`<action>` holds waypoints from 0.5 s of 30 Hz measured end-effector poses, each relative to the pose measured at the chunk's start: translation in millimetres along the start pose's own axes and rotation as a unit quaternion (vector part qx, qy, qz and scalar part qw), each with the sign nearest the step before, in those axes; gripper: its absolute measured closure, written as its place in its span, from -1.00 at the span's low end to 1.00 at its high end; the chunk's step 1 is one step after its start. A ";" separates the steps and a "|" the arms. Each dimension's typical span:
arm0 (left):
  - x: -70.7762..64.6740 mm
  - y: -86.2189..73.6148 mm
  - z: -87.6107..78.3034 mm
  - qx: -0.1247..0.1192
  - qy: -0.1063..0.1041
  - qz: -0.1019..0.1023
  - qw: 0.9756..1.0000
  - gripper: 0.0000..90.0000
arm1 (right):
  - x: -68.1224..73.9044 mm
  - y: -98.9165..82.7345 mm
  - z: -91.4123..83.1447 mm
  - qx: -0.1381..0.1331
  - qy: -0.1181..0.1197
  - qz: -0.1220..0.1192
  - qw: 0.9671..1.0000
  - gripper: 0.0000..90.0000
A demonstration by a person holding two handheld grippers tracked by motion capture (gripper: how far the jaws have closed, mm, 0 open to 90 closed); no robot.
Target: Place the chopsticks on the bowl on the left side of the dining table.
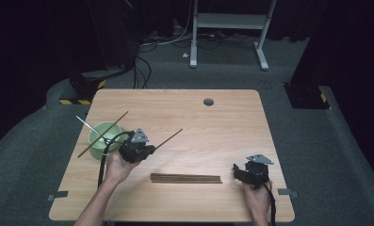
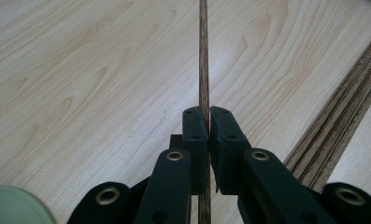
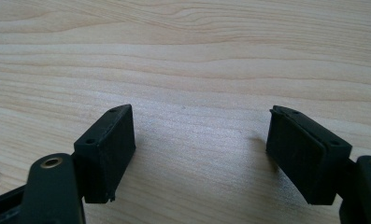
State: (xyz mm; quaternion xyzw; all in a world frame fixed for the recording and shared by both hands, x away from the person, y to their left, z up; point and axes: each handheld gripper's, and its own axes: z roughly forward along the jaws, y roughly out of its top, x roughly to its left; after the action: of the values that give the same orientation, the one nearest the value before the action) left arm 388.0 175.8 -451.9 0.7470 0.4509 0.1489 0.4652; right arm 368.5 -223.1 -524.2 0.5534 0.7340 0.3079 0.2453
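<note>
Chopstick (image 2: 203, 56) being pinched by left gripper (image 2: 207, 122) fingers; right gripper (image 3: 199, 135) fingers gaping wide. Keep it level approaching bowl (image 1: 103, 136).

Chopsticks (image 1: 186, 178) right of bowl (image 1: 100, 139)

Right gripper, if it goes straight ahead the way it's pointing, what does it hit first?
Probably nothing but bare table. The right gripper has its jaws wide open over plain wood, and the way looks free, though depth is hard to judge.
</note>
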 end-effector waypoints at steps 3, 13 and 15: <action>2.1 0.7 -4.3 -0.002 0.000 0.000 1.000 0.88 | -0.1 0.0 0.0 0.000 0.000 -0.001 1.000 -0.48; 10.7 2.7 -17.5 -0.018 0.004 -0.017 1.000 0.88 | 0.0 0.0 0.0 0.000 0.000 0.000 1.000 -0.48; 12.3 3.6 -21.2 -0.020 0.000 -0.024 1.000 0.88 | 0.0 0.0 0.0 0.000 0.000 0.000 1.000 -0.48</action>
State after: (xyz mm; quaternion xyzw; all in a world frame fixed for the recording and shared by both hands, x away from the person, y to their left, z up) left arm 383.0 197.0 -440.3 0.7263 0.4657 0.1470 0.4837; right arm 368.5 -223.1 -524.2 0.5534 0.7340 0.3079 0.2454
